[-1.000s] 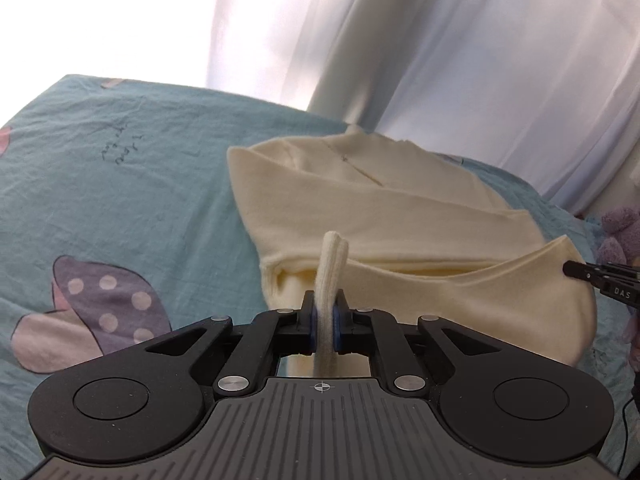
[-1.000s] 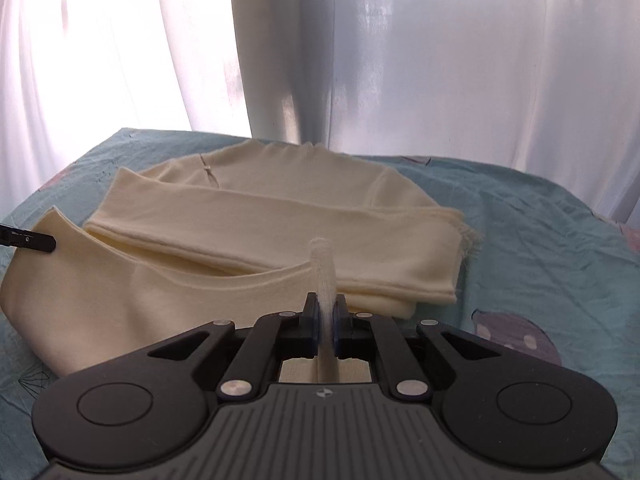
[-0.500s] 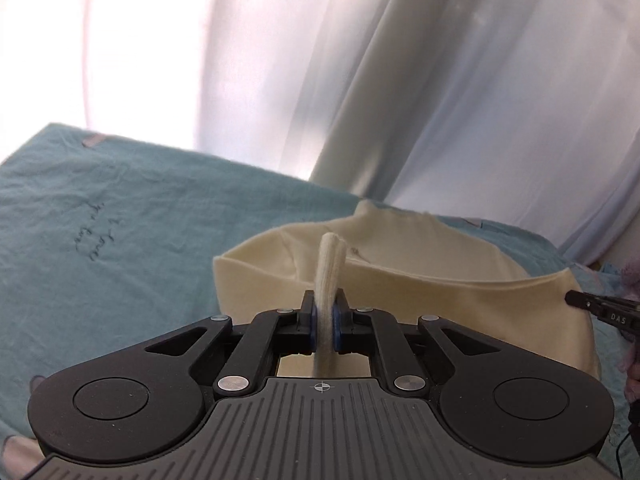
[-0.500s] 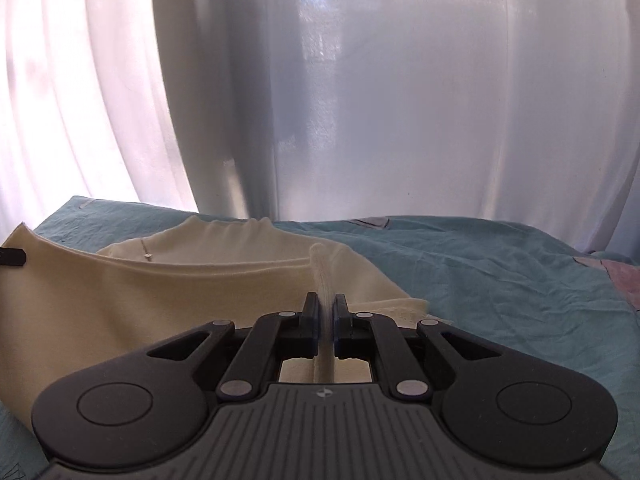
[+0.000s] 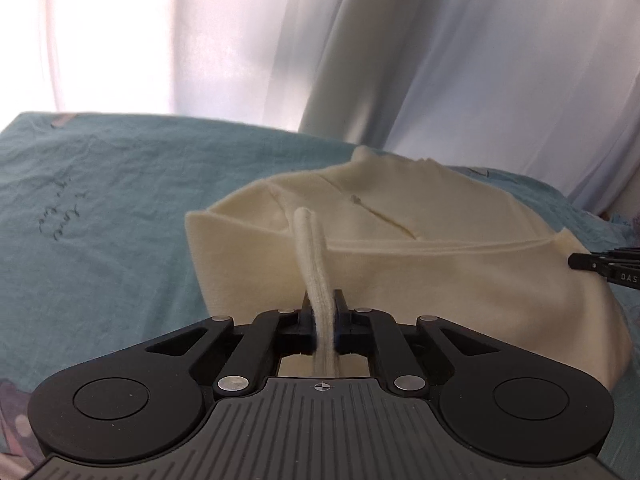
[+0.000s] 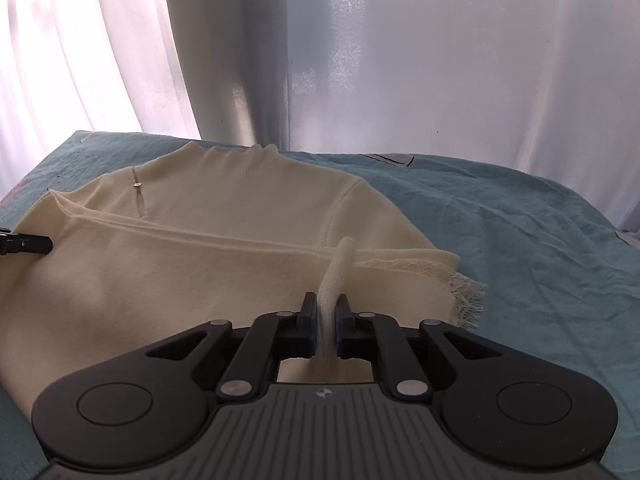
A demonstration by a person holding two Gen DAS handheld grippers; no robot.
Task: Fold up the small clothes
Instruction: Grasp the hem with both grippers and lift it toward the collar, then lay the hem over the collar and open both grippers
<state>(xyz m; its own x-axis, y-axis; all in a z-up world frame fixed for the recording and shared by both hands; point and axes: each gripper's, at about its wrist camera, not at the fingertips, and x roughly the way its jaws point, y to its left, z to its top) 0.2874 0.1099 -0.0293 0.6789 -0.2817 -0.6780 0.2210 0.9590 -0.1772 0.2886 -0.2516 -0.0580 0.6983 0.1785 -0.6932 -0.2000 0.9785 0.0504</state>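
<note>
The left tongs [image 5: 323,320] are pressed together on a doubled fold of the cream sweater [image 5: 420,280], which stands up between the pads as a narrow ridge. The right tongs [image 6: 323,318] pinch a like ridge of the same sweater [image 6: 180,264] near its right side. In each view the black body of the tongs hides the near hem of the garment, so how the cloth lies under them cannot be made out.

The sweater lies on the teal bedsheet [image 5: 100,220], its lower part lifted and folded towards the collar, which sits at the far edge near the curtain. A slit with a small button [image 6: 138,185] shows on the far left shoulder in the right wrist view. A frayed, fringed edge [image 6: 464,292] sticks out at the right side of the fold. The tip of the right tongs shows at the right border of the left wrist view, and the tip of the left tongs at the left border of the right wrist view; both are cut off by the frame.

The sheet is creased, with faint dark script [image 5: 60,216] at the left and a purple spotted patch [image 5: 12,416] cut off at the near left corner. Beyond the bed hangs a white sheer curtain [image 6: 400,60], brightly backlit and washed out at the left.
</note>
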